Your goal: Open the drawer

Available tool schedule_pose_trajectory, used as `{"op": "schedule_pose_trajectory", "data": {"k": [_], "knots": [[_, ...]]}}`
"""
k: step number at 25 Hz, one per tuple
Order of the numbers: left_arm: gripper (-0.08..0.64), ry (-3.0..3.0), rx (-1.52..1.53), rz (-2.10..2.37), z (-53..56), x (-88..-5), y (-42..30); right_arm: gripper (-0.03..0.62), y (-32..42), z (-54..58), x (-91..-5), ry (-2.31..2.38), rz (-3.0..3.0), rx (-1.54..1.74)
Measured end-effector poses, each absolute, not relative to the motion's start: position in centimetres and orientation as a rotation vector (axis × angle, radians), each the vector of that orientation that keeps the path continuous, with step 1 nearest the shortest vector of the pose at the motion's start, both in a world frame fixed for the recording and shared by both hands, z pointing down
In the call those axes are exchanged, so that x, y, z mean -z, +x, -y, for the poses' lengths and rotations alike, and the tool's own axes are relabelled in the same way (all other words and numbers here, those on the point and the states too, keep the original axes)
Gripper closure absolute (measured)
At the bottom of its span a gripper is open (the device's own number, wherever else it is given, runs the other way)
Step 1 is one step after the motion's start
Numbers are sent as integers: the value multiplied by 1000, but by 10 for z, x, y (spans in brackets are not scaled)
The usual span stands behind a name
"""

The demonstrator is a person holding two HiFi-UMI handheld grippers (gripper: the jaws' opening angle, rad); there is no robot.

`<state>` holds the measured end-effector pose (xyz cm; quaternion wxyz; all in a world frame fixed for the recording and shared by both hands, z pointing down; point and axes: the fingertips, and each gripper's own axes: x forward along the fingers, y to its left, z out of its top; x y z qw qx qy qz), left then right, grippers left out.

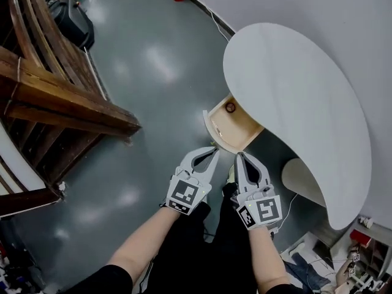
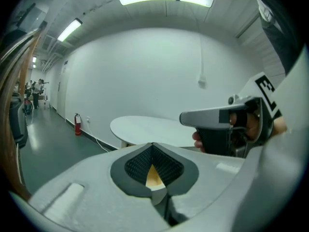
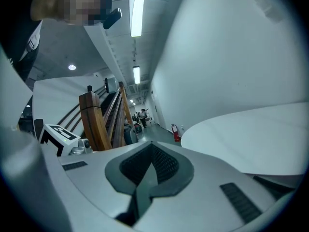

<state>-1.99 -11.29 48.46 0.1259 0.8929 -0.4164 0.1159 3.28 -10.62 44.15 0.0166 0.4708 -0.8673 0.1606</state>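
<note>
Fingertips of the left gripper (image 1: pixel 214 152) met with nothing between them; the right gripper (image 1: pixel 239 157) was likewise closed and empty. Both hung just before the drawer (image 1: pixel 236 127), pulled out from under the white table (image 1: pixel 294 84).

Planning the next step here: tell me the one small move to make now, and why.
Probably just ease both grippers back. The wooden drawer already stands pulled out from under the white table, with its inside showing. The left gripper and right gripper are both shut, close to the drawer's front and gripping nothing, so no further pull seems needed.
</note>
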Motion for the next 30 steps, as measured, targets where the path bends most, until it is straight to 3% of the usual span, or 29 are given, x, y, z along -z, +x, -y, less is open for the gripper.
{"op": "schedule_pose_trajectory", "data": {"k": [20,30], "knots": [[551,2691,-157,1213,93,-307,-2,577,34,94,-308,1455,2752,-346],[551,2728,-107,1228,93,-262,-1,578,39,93,-259,1485,2777,-239]]}}
